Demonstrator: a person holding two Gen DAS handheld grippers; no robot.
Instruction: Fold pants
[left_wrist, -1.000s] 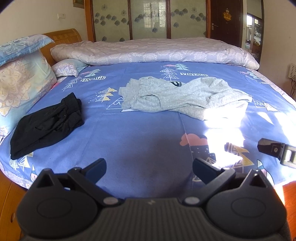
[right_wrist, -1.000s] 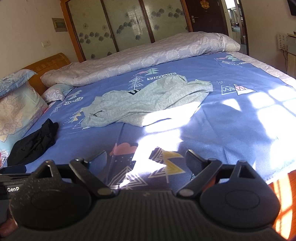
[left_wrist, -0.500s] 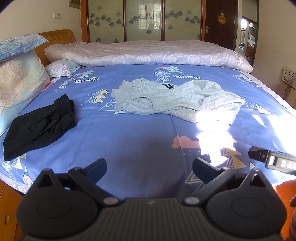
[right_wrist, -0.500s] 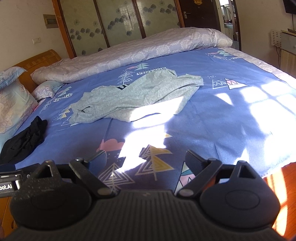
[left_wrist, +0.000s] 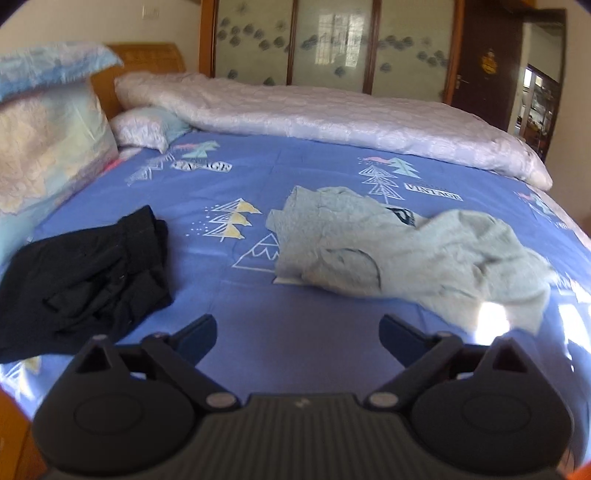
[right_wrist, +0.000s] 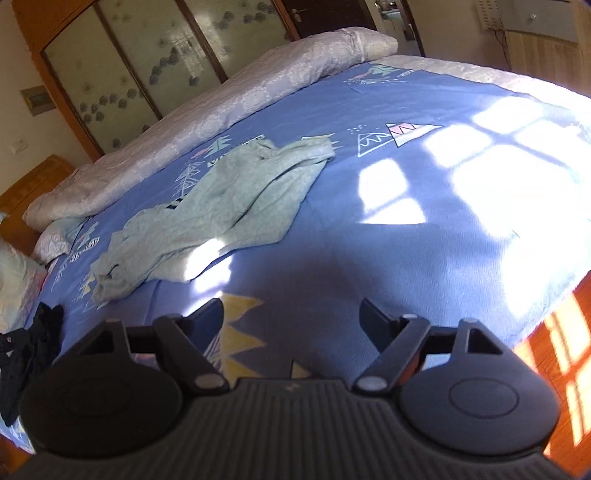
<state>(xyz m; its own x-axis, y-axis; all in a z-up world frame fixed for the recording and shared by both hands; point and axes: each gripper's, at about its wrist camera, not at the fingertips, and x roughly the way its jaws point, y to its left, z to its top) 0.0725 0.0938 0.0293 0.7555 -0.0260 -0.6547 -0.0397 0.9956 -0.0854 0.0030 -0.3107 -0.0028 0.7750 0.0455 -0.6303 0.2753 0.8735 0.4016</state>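
Crumpled light grey pants (left_wrist: 406, 251) lie on the blue patterned bed sheet (left_wrist: 295, 173), in the middle of the bed; they also show in the right wrist view (right_wrist: 229, 206). My left gripper (left_wrist: 297, 330) is open and empty, above the sheet just short of the pants' near edge. My right gripper (right_wrist: 291, 317) is open and empty, above the sheet near the bed's front edge, with the pants ahead and to its left.
A black garment (left_wrist: 85, 273) lies on the left of the bed, also in the right wrist view (right_wrist: 29, 347). A rolled white duvet (left_wrist: 332, 118) runs along the far side. Pillows (left_wrist: 48, 147) and a wooden headboard (left_wrist: 147, 59) stand left. Wooden floor (right_wrist: 554, 350) lies right.
Both grippers have moved forward over the bed toward the pants. The left view has swung left; the right gripper no longer shows in it. The right view has tilted.
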